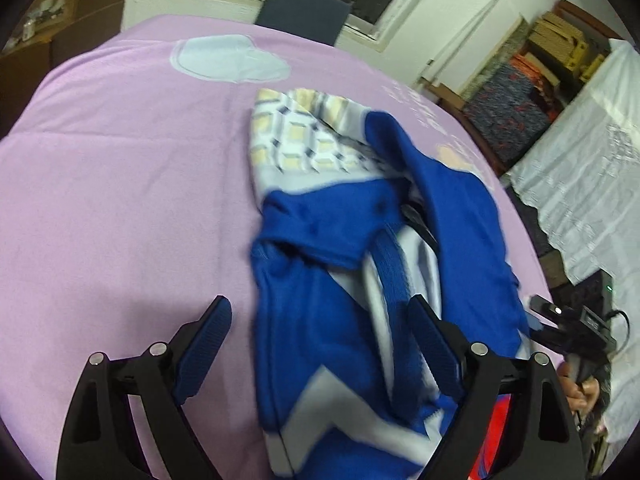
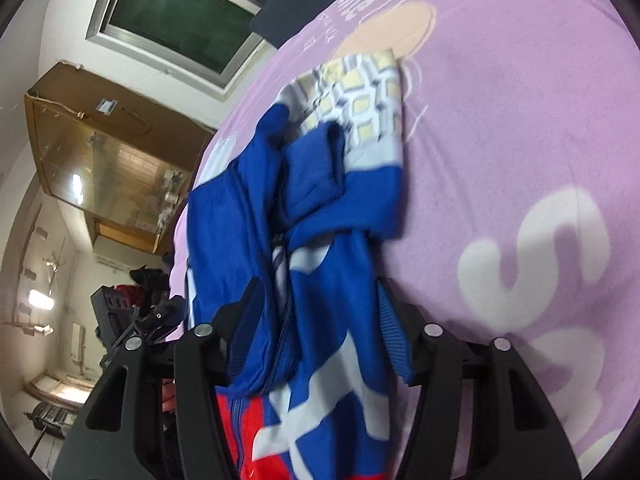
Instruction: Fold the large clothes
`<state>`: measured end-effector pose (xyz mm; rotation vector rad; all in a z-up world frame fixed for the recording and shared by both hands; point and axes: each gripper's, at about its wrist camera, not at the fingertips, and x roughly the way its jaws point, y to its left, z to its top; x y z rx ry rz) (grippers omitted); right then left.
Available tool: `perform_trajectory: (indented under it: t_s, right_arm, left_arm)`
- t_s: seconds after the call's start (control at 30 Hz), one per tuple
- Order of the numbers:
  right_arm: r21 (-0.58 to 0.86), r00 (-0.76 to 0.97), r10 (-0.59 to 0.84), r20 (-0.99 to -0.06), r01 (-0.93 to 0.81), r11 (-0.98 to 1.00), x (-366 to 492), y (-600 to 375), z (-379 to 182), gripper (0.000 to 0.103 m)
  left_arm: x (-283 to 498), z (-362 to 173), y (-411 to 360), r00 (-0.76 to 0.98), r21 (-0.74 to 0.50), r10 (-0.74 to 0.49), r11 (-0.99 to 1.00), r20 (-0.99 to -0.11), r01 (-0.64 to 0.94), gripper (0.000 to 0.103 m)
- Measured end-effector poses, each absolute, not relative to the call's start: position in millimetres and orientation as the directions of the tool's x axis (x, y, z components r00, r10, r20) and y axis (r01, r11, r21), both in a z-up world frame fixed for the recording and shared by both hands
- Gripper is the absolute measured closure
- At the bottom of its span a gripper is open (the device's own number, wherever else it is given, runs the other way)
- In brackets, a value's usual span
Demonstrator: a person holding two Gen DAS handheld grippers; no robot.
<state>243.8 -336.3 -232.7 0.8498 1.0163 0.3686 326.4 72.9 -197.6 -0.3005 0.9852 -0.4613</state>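
Loosely bunched blue jacket [image 1: 320,288] lies between both tools' seemingly spread jaws.

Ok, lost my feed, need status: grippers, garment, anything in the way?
Left gripper open, right gripper open, both straddling the blue jacket. Jacket bunched, unfolded, on pink blanket. No obstruction visible.

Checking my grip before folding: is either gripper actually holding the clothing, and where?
Neither clamps it. The left gripper and right gripper both stand open, with the blue jacket lying bunched between their fingers.

Bunched jacket [image 1: 360,248] blocks right; bare pink sheet [image 1: 120,168] left of it.
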Motion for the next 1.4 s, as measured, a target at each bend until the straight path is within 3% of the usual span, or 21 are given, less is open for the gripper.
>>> perform_trajectory:
  t_s: [0.47,0.73,1.4]
  right_arm:
    - [0.776,0.420,0.701,-0.577,0.015,0.630,132,-307,-227,0.049]
    - [0.756,0.420,0.699,-0.579,-0.045,0.653,77,-296,-223,0.049]
    - [0.753,0.418,0.703,-0.576,-0.063,0.655,97,-283,-224,0.052]
  left_arm:
    - [200,-204,57,0.383,-0.456,-0.581,0.809,-0.718,0.372,0.014]
    - [166,-209,53,0.396,-0.451,-0.585,0.806,-0.708,0.384,0.014]
    - [154,-212,32,0.513,-0.223,-0.426,0.885,-0.745,0.409,0.018]
